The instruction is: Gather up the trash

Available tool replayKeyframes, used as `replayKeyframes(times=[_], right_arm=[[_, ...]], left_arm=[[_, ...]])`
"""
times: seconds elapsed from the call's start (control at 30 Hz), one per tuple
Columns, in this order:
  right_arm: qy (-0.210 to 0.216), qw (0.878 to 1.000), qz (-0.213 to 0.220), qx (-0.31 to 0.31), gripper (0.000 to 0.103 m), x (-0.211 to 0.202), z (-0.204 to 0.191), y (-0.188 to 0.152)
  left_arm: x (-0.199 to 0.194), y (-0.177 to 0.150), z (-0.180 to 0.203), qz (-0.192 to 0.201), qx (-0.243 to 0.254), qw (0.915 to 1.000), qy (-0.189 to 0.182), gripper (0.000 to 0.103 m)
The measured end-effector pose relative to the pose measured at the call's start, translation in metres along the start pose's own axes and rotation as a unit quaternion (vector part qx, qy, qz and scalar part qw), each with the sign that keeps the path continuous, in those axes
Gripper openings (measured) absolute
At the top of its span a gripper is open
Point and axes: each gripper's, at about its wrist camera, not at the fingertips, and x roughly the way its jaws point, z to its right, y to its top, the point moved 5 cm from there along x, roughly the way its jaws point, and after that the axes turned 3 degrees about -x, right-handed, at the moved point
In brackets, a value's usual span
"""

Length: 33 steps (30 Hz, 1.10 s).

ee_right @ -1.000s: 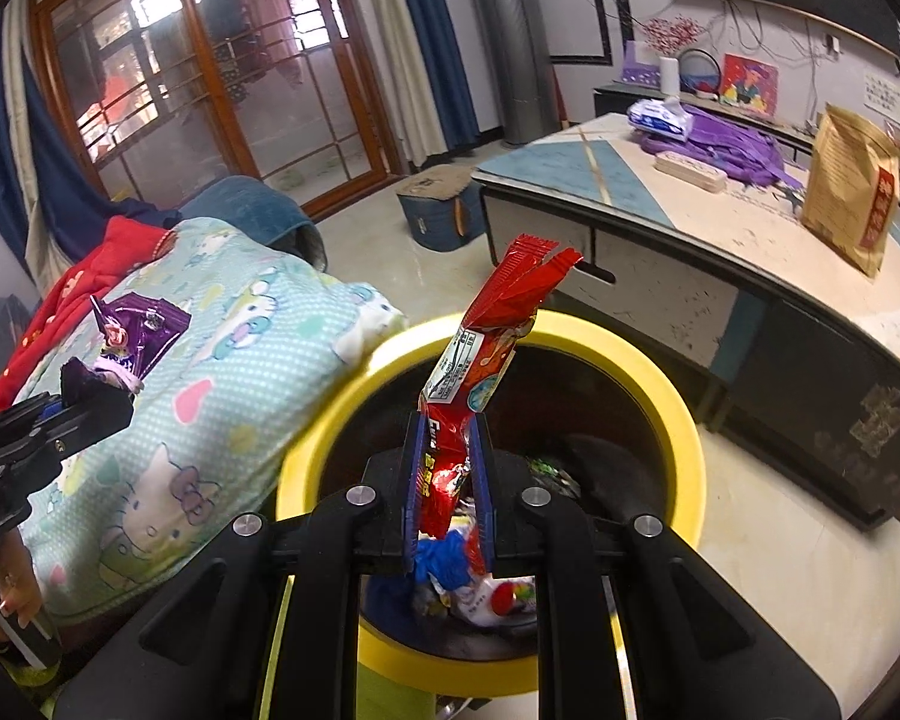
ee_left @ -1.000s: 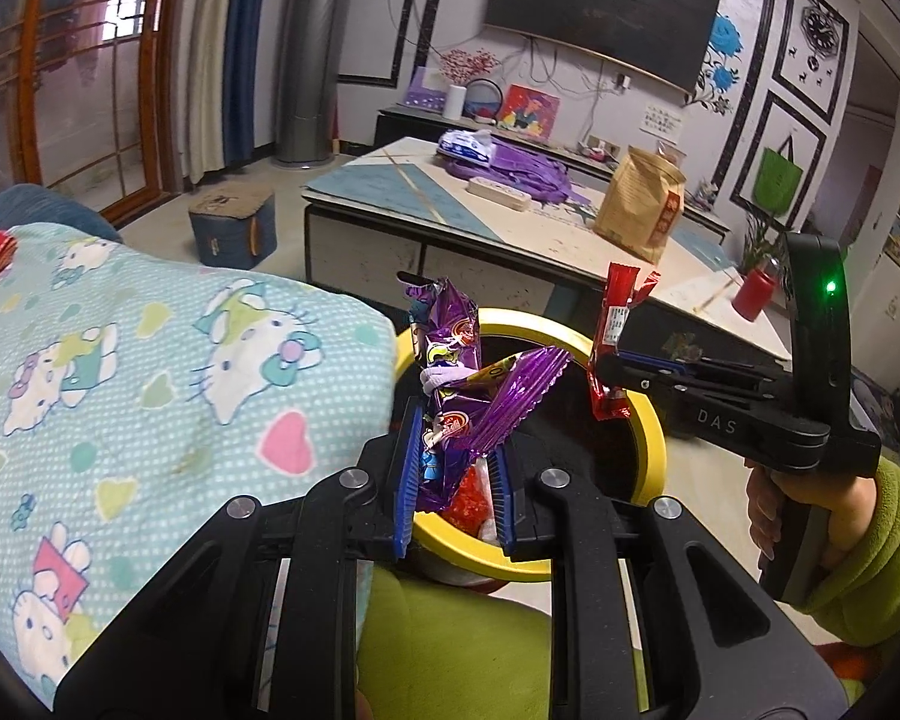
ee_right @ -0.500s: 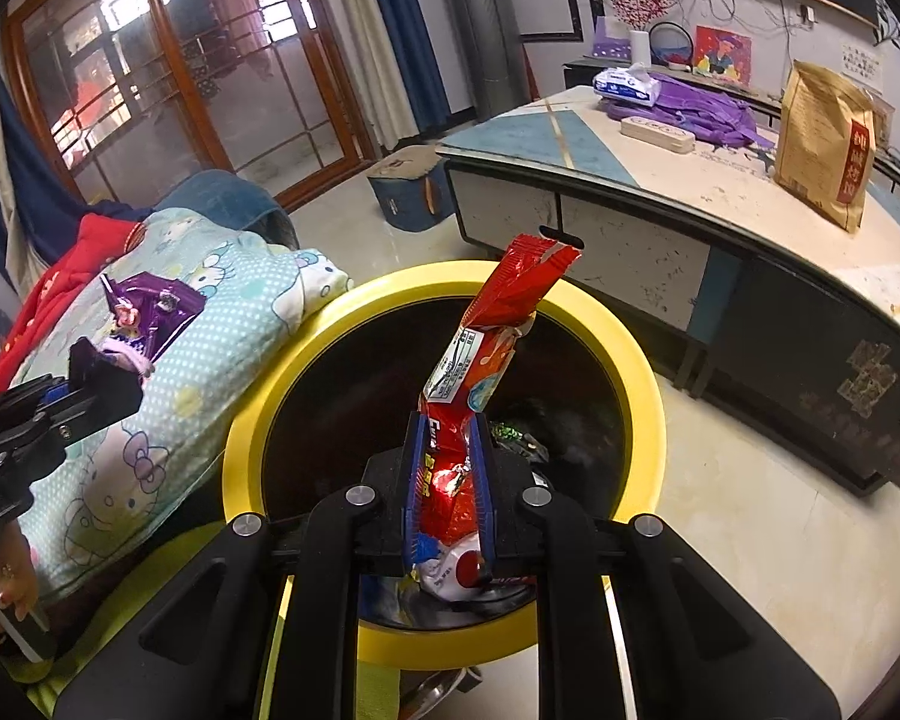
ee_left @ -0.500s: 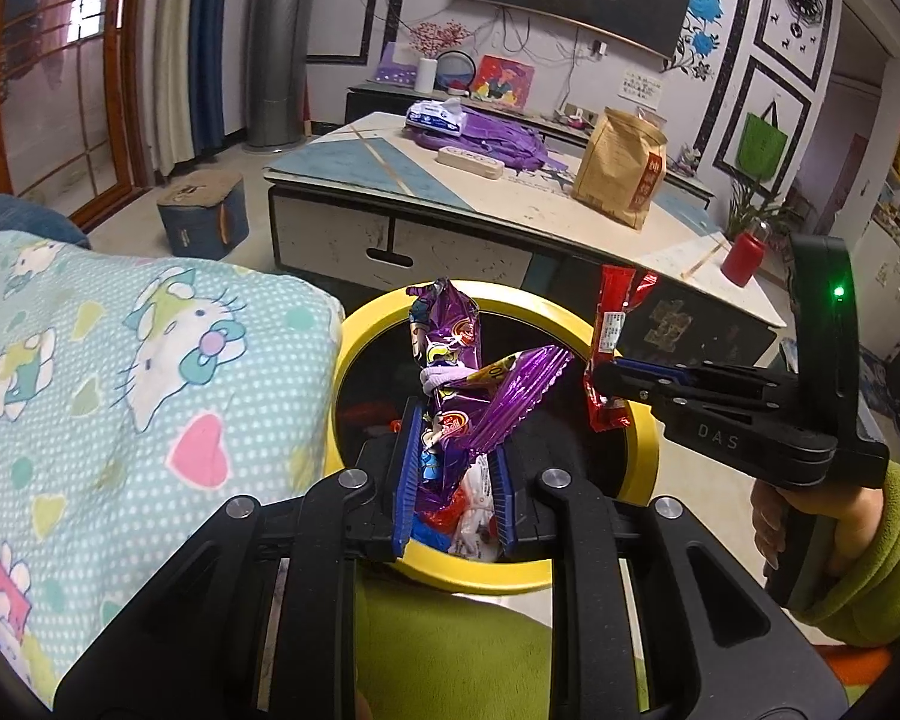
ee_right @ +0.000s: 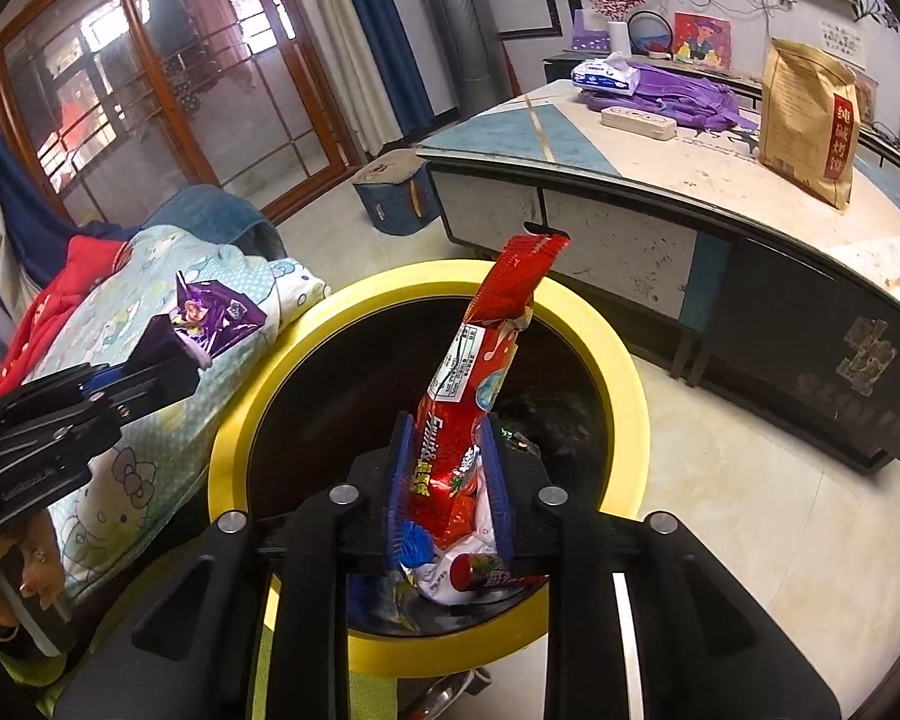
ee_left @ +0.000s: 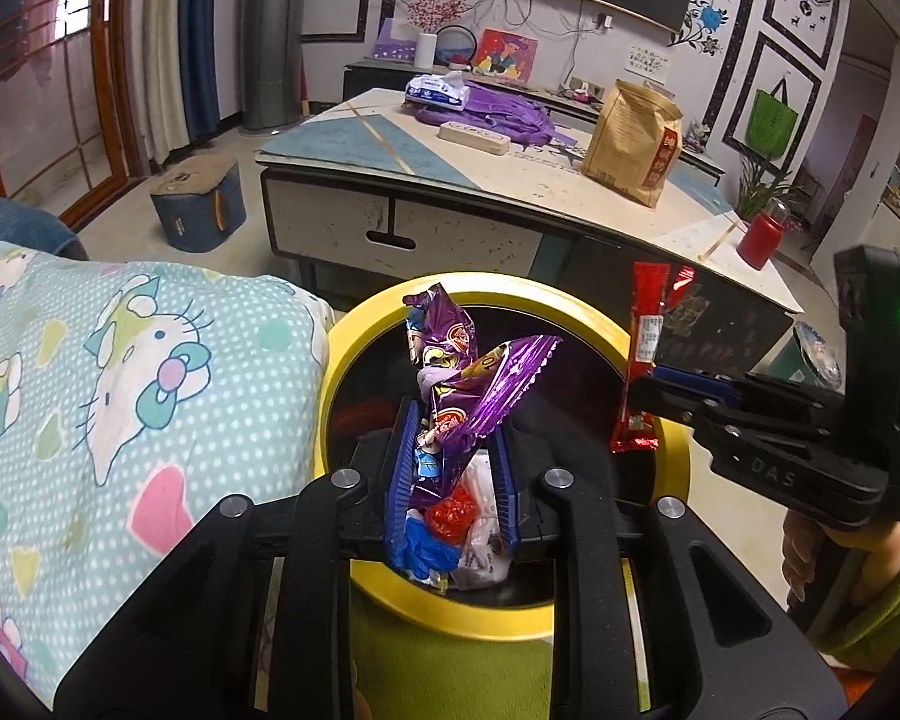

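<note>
In the left wrist view, a purple wrapper (ee_left: 459, 396) is pinched between the blue pads (ee_left: 403, 468) of the left gripper (ee_left: 453, 474), whose fingers are drawn in narrowly around it. The wrapper stands up and leans to the right above the open mouth of a yellow-rimmed bin (ee_left: 354, 336). Crumpled rubbish in red, white and blue (ee_left: 450, 534) is seen inside the bin, just below the fingertips. To the left of the bin, a patterned blanket (ee_left: 120, 372) is spread, its edge touching the yellow rim.

To the right, the right gripper (ee_left: 642, 396) is held over the bin's far right rim, and a red wrapper (ee_left: 645, 360) is clamped upright in its nearly closed fingers.

In the right wrist view, the same red wrapper (ee_right: 480, 396) is gripped between blue pads (ee_right: 401, 480) of the right gripper (ee_right: 447, 480) and rises over the bin (ee_right: 624, 372), tilted slightly to the right. More rubbish (ee_right: 468, 570) lies in the bin beneath it. At the left, the left gripper (ee_right: 168, 369) is seen with the purple wrapper (ee_right: 213, 315) in its tip, in front of the blanket (ee_right: 150, 420).

Beyond the bin, a low table (ee_left: 390, 144) stands, with a brown paper bag (ee_left: 633, 144), a red bottle (ee_left: 762, 234), a purple cloth (ee_left: 498, 111) and a pack of tissues (ee_left: 438, 90) resting on it. A blue stool (ee_left: 198, 204) is set on the floor to the table's left.
</note>
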Motion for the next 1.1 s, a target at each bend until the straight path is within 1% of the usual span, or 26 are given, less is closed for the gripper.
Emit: replayKeyframes(times=[0.03,0.07,0.1,0.13,0.2,0.23,0.27,0.33,0.4,0.43,0.47,0.5,0.53,0.67,0.77,0.93,1.1], right_arm=[[-0.002,1.000,0.001,0.001,0.029,-0.001,0.000,0.000],[-0.001,1.000,0.003,0.002,0.033,-0.002,0.000,0.000],[0.000,1.000,0.003,0.002,0.033,-0.002,0.001,0.000],[-0.001,1.000,0.003,0.001,0.034,-0.003,0.001,0.000],[-0.003,1.000,0.004,0.002,0.038,-0.004,0.002,0.000],[-0.004,1.000,0.004,0.004,0.039,-0.004,0.003,-0.001],[-0.006,1.000,0.004,0.005,0.041,-0.005,0.004,-0.001],[-0.010,1.000,0.006,0.006,0.046,-0.008,0.007,-0.001],[-0.016,1.000,0.010,0.006,0.055,-0.013,0.008,0.000],[-0.019,1.000,0.012,0.005,0.057,-0.015,0.009,0.000],[-0.022,1.000,0.015,0.002,0.061,-0.018,0.009,-0.001],[-0.026,1.000,0.016,0.000,0.067,-0.020,0.009,-0.001],[-0.030,0.999,0.020,-0.003,0.070,-0.023,0.008,0.000],[-0.042,0.998,0.044,-0.012,0.088,-0.036,0.003,0.003],[-0.045,0.996,0.068,-0.026,0.097,-0.050,-0.007,0.009],[-0.041,0.994,0.086,-0.058,0.097,-0.060,-0.034,0.020],[-0.033,0.987,0.104,-0.115,0.097,-0.065,-0.084,0.024]], left_arm=[[0.002,0.002,-0.001,-0.003,-0.003,1.0000,-0.001,0.022],[0.003,0.003,-0.003,-0.004,-0.005,1.0000,0.001,0.029],[0.003,0.004,-0.005,-0.003,-0.007,1.0000,0.004,0.037],[0.003,0.004,-0.006,-0.004,-0.010,0.9999,0.004,0.039],[0.003,0.004,-0.009,-0.004,-0.016,0.9999,0.005,0.046],[0.002,0.004,-0.011,-0.004,-0.019,0.9998,0.007,0.054],[0.001,0.004,-0.013,-0.004,-0.021,0.9997,0.008,0.060],[-0.002,0.004,-0.017,-0.001,-0.028,0.9996,0.010,0.069],[-0.004,0.006,-0.021,0.002,-0.035,0.9993,0.014,0.085],[-0.006,0.007,-0.022,0.003,-0.039,0.9991,0.015,0.088],[-0.009,0.007,-0.024,0.005,-0.043,0.9989,0.016,0.091],[-0.012,0.008,-0.026,0.008,-0.048,0.9987,0.016,0.092],[-0.014,0.008,-0.026,0.009,-0.050,0.9986,0.017,0.092],[-0.029,0.010,-0.032,0.024,-0.059,0.9978,0.019,0.092],[-0.044,0.008,-0.038,0.036,-0.066,0.9968,0.026,0.092],[-0.075,0.001,-0.056,0.060,-0.084,0.9933,0.052,0.092],[-0.109,-0.009,-0.075,0.090,-0.096,0.9867,0.096,0.092]])
